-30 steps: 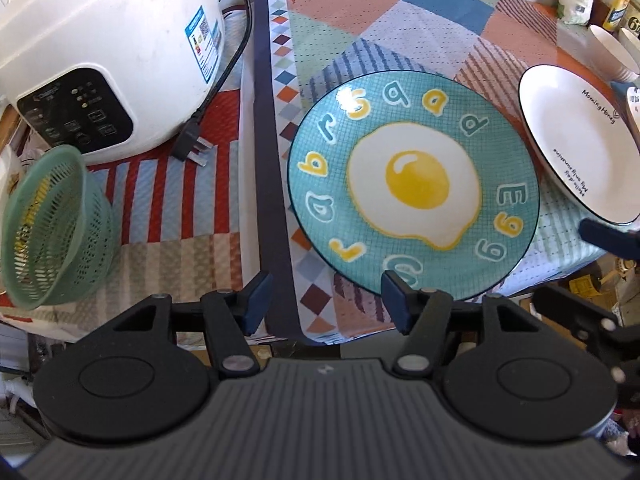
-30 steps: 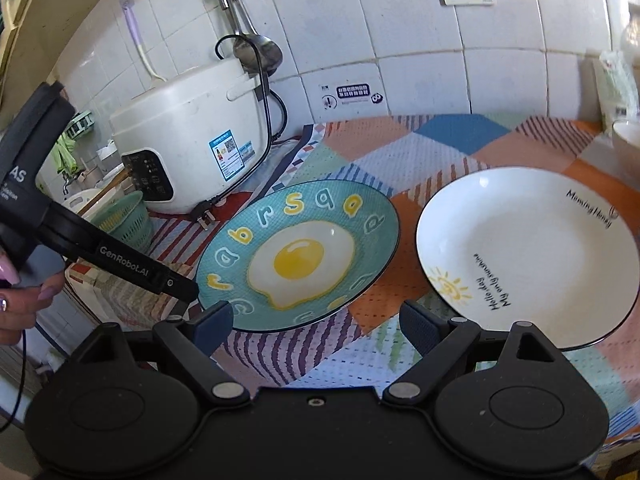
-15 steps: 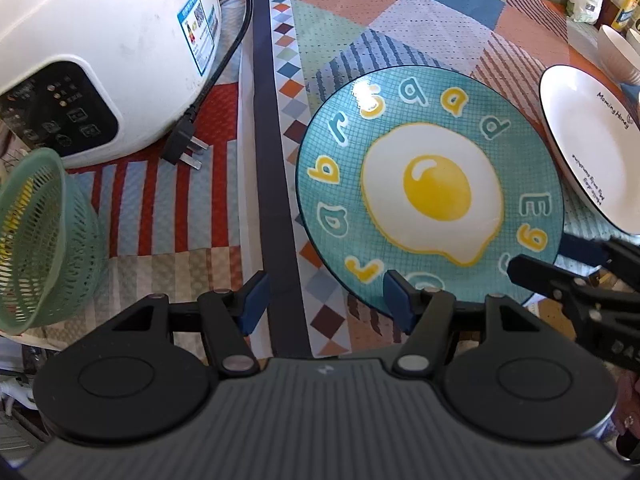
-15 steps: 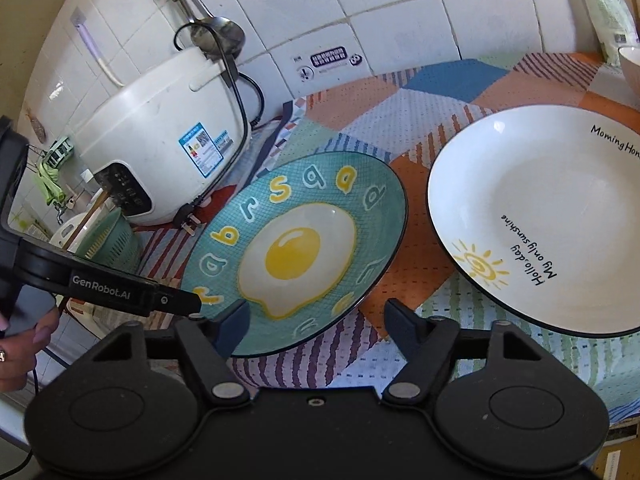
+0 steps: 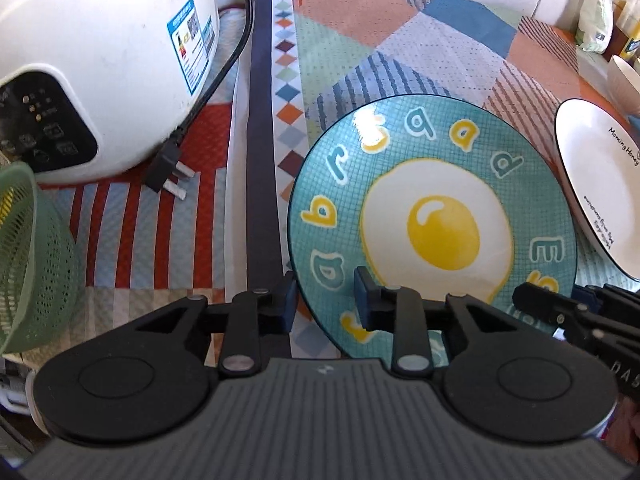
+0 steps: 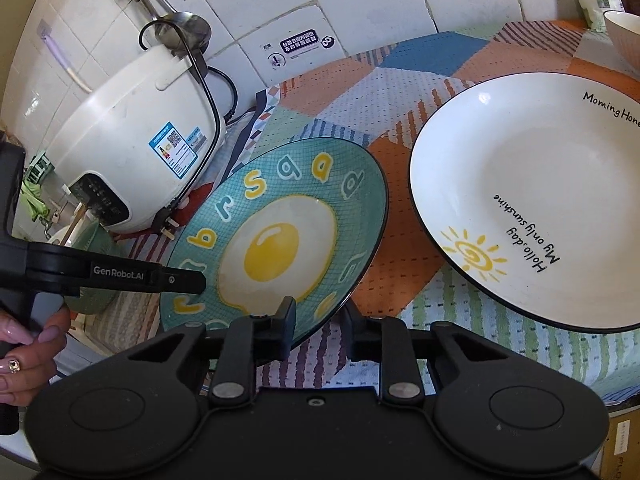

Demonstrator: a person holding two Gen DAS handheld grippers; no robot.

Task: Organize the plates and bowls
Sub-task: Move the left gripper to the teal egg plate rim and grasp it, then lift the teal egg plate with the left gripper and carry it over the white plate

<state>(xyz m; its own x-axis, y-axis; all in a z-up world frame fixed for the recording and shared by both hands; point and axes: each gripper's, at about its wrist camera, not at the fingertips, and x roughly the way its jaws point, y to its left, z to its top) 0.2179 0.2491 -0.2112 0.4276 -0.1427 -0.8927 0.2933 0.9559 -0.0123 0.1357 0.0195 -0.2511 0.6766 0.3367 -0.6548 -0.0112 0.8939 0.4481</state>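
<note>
- The left tool (image 5: pixel 325 300), jaws just closing, pinches the near-left rim of the egg plate (image 5: pixel 432 216), one finger above and one below.
- The right tool (image 6: pixel 320 330), also closing, clamps the same plate's near-right rim.
- The plate sits on the patterned bench (image 5: pixel 400 52), just beside a white plate (image 6: pixel 528 200).
- A rice cooker (image 5: pixel 100 60) stands left.

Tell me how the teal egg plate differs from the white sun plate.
The teal egg plate shows a fried egg ringed by letters; the white sun plate is plain with a small sun and black writing. The teal plate has both grippers at its near rim; the white plate is untouched. The teal plate looks smaller. Both are round, dark-rimmed, on the patterned cloth.
</note>
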